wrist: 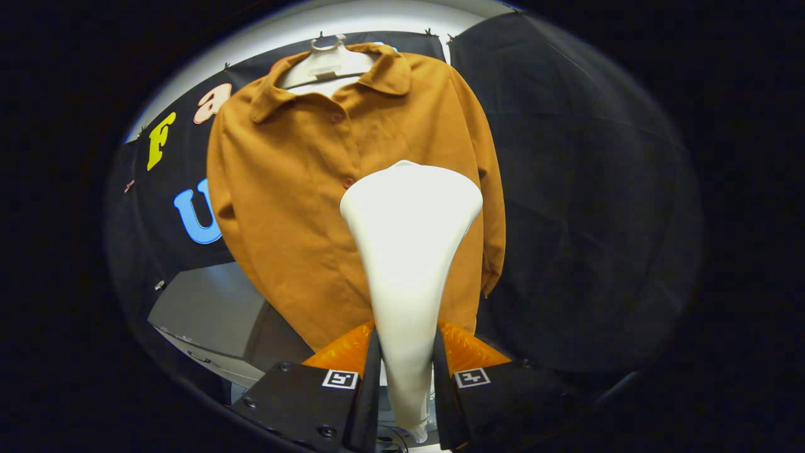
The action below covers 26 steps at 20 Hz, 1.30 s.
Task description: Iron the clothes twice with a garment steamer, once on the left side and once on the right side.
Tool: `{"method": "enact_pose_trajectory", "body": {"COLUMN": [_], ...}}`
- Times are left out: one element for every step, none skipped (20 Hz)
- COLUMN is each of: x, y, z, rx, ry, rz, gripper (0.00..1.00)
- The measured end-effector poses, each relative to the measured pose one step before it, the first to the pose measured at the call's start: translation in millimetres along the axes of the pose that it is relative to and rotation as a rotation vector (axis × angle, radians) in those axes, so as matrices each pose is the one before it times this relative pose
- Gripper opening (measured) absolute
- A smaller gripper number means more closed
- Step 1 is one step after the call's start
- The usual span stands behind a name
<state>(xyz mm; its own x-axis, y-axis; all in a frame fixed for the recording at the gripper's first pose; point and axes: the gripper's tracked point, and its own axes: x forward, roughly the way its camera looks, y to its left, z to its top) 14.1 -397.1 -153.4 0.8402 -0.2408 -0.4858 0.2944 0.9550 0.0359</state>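
Note:
A brown button-up shirt hangs on a white hanger against the booth's black wall, collar at the top. A white garment steamer stands upright between my two fingers, its narrow handle pinched by both and its wide head rising in front of the shirt's lower right half. My gripper is shut on the handle. How close the steamer head is to the cloth cannot be told. The steamer hides part of the shirt's button line.
A grey box-like surface sits low to the left of the shirt, below the wall cloth. Black cloth wall stretches to the right of the shirt.

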Motion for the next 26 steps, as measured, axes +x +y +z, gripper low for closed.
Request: {"method": "enact_pose_trajectory", "body": {"x": [-8.66,-6.87,-8.60,-5.00,-5.24,-4.41,-3.44,-2.78,-3.94,-4.40,-2.61,-3.19,-4.76,-3.73,-3.08,-3.38,-4.09,-3.22,-4.63,-3.26,-4.20,-3.28,-3.93,-4.06,-2.77,-3.34], "y": [12.83,10.46,14.00,13.80,16.94,15.21,14.85,16.57,16.46,15.56,14.82,15.78,16.93,16.21,15.09,14.88,15.64,13.22,11.88,10.46,12.18,11.90,10.86,6.28,3.15,3.47], "z": [12.03,12.98,12.98,9.43,10.04,6.54,6.78,5.48,5.86,6.62,6.73,7.35,7.99,6.08,4.83,2.69,2.46,-1.17,0.32,-0.85,-0.72,-0.08,-0.85,0.09,0.22,0.29], "rx": [-0.00575,-0.00301,-0.00045,-0.00306,-0.00422,-0.01163,-0.01481,-0.01526,-0.01111,-0.00848,-0.00750,-0.00107,0.00158,0.00384,0.00246,0.00549,0.00515,-0.00021,-0.00675,-0.00944,-0.00314,0.00333,0.00208,0.00101,0.00328,0.01039], "ry": [-0.03386,-0.03298,-0.02973,-0.02562,-0.02750,-0.02112,-0.01538,-0.01410,-0.01639,-0.01738,-0.01846,-0.02005,-0.02417,-0.02405,-0.01848,-0.01399,-0.01011,-0.00904,-0.00220,-0.00273,-0.00201,-0.00184,-0.00057,-0.00233,-0.00076,-0.00271], "rz": [0.00413,0.00693,0.01153,0.01586,0.01722,0.01223,0.01247,0.01669,0.01621,0.01075,0.00688,0.01157,0.01450,0.01345,0.01128,0.01505,0.01816,0.01383,0.00588,0.00445,0.00718,0.01117,0.00840,-0.00300,-0.00834,-0.00925], "gripper": [0.40,0.41,0.41,0.40,0.40,0.40,0.40,0.40,0.40,0.40,0.40,0.40,0.40,0.40,0.40,0.40,0.40,0.40,0.40,0.40,0.40,0.40,0.40,0.40,0.40,0.40]}}
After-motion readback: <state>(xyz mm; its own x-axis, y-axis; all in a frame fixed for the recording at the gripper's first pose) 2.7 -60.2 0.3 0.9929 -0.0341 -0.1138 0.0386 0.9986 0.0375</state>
